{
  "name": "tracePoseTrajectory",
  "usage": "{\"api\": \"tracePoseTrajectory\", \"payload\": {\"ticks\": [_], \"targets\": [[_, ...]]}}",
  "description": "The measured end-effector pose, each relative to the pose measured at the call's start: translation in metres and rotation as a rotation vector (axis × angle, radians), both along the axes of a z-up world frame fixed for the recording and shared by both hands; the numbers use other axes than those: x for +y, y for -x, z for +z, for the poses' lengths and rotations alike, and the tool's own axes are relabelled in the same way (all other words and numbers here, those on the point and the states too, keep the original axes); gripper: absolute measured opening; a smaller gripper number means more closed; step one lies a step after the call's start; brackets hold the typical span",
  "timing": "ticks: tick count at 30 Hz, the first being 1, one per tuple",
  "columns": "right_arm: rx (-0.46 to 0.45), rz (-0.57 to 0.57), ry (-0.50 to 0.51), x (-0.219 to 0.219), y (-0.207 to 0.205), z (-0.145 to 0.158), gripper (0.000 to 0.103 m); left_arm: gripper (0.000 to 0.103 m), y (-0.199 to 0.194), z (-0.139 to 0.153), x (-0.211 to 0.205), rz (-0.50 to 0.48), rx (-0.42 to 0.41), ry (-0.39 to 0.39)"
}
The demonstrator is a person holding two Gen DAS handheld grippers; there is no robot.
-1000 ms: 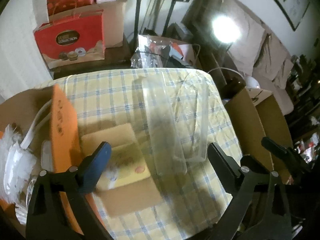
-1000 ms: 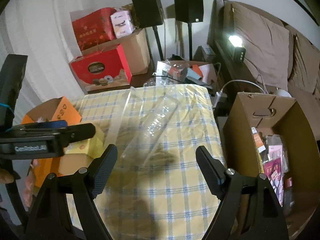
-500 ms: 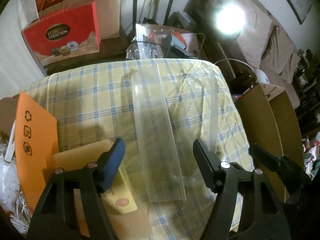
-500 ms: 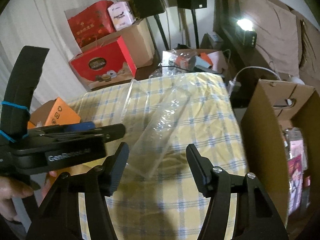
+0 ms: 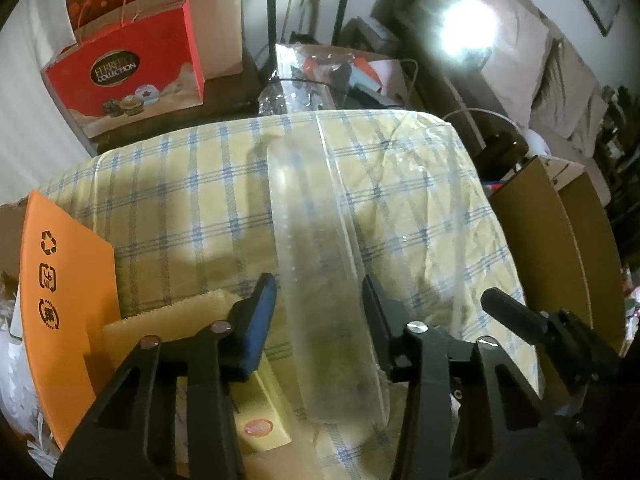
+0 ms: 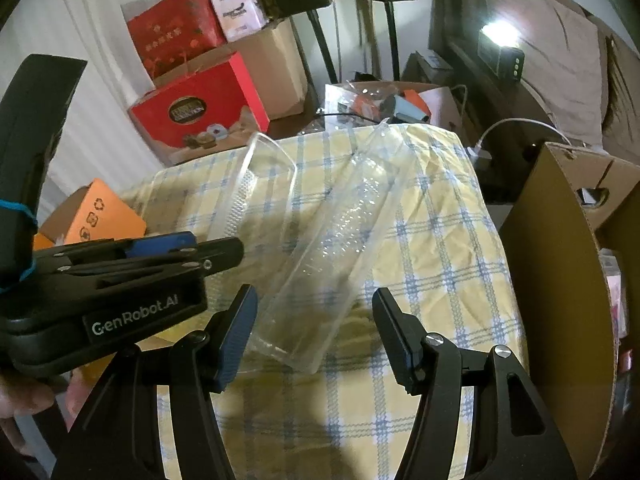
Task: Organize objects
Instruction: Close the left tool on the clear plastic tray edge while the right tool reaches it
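left wrist: left tool (image 5: 318,304) has dropped in from a wide hover, fingers now released astride the near end of clear tray (image 5: 320,272) on the desk (image 5: 180,208), not clamped | right wrist: right tool (image 6: 314,320) also narrowed, released around second tray (image 6: 332,240) | both grasps seem imminent
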State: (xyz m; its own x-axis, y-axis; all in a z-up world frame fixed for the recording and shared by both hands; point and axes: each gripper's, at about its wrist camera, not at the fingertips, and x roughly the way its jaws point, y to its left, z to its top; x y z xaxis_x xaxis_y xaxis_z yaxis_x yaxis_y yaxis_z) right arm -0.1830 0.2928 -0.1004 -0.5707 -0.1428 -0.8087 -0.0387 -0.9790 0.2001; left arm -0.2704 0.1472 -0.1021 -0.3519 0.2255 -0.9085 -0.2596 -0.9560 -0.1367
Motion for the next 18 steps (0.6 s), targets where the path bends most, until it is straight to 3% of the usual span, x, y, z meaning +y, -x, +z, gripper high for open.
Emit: {"api": "tracePoseTrajectory", "payload": {"ticks": [10, 12, 15, 18], "targets": [[-0.023, -0.011, -0.019, 0.003, 0.004, -0.007, 0.061, 0.024, 0.000, -0.004, -0.003, 0.003, 0.013, 0.011], [-0.036, -0.012, -0.016, 0.005, 0.005, -0.011, 0.043, 0.014, 0.000, -0.005, -0.002, 0.003, 0.016, 0.015], [-0.056, -0.018, -0.017, 0.010, 0.006, -0.016, 0.021, 0.007, -0.001, -0.006, -0.003, 0.003, 0.019, 0.020], [-0.056, -0.031, -0.004, 0.015, 0.003, -0.016, 0.014, 0.005, -0.003, -0.006, -0.004, 0.003, 0.021, 0.017]]}}
